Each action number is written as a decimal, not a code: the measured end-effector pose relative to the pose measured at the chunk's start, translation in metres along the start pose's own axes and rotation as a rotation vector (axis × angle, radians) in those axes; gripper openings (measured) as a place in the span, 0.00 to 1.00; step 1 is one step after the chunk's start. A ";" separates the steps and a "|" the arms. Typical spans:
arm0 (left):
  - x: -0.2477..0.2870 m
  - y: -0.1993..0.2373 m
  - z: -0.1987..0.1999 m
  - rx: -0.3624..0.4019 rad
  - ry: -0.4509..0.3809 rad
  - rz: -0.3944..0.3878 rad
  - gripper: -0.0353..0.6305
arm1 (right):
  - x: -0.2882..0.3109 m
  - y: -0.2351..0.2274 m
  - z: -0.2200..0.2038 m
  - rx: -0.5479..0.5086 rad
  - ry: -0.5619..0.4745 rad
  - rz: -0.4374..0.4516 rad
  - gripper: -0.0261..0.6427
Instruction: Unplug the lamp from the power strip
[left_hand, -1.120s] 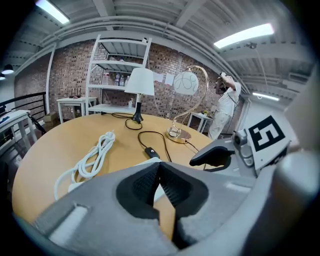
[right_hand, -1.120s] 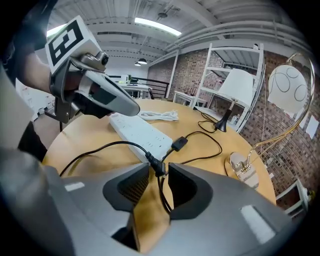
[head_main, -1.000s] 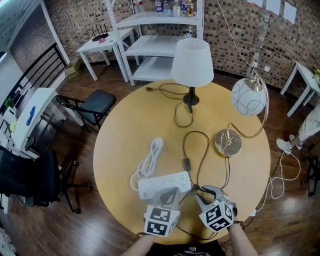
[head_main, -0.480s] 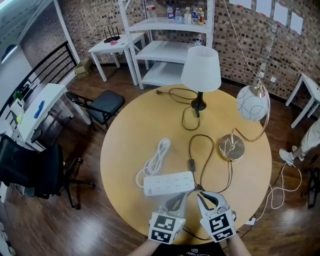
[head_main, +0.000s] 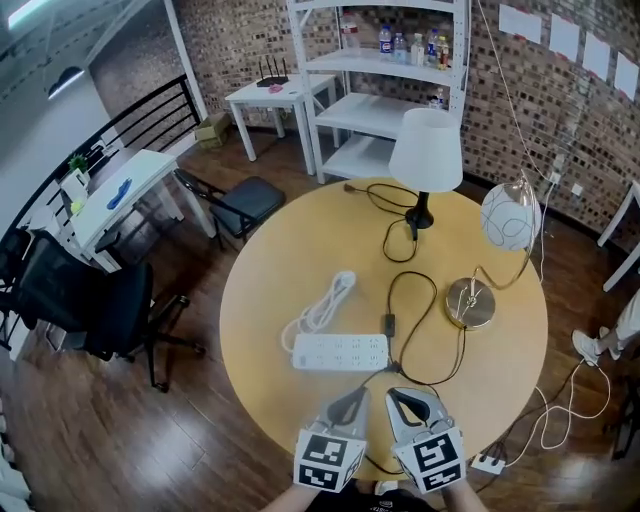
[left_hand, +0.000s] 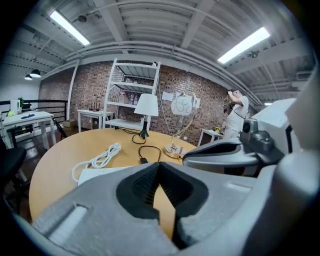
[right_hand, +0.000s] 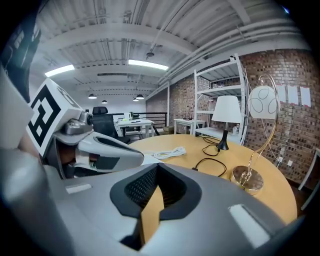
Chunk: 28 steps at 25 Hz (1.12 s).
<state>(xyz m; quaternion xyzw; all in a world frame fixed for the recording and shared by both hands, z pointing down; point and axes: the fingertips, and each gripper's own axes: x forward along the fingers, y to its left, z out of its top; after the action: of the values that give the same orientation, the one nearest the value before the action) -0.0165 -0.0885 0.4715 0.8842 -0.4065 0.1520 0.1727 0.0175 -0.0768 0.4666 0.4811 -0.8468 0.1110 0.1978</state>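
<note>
Head view first: the white rectangular power strip (head_main: 340, 352) lies on the round light-wood table (head_main: 260, 290). Both tools sit back from it at the table's near edge. The left gripper (head_main: 347, 407) is just below the strip's middle, and the right gripper (head_main: 404, 404) is below the strip's right end. Neither touches it. The thin black lamp cord (head_main: 389, 324) runs to the strip's right end from the gold-based arc lamp with white globe (head_main: 470, 302), which stands up and right of the strip. Whether its plug sits in a socket, I can't tell. A second ago the left gripper was over the strip and the right one at its right end; now both are clear of it.

Left gripper view: jaws pressed together on nothing, with the strip (left_hand: 100, 172) ahead of the tips and slightly left.

Right gripper view: jaws have just been closing and now meet, with nothing between them. The cord (right_hand: 210, 165) loops on the table beyond the tips, and the lamp (right_hand: 246, 179) stands to the right.
</note>
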 end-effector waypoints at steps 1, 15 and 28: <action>-0.003 -0.005 -0.001 0.000 -0.007 0.010 0.06 | -0.005 0.002 0.001 0.013 -0.012 0.013 0.04; -0.040 -0.056 0.003 -0.018 -0.082 0.134 0.06 | -0.056 0.025 0.014 0.105 -0.119 0.139 0.04; -0.052 -0.085 0.001 0.012 -0.064 0.163 0.06 | -0.085 0.020 0.006 0.131 -0.148 0.155 0.04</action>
<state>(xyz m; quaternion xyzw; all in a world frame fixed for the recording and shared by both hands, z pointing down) 0.0166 -0.0020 0.4339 0.8535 -0.4817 0.1398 0.1411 0.0381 -0.0027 0.4239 0.4330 -0.8847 0.1452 0.0938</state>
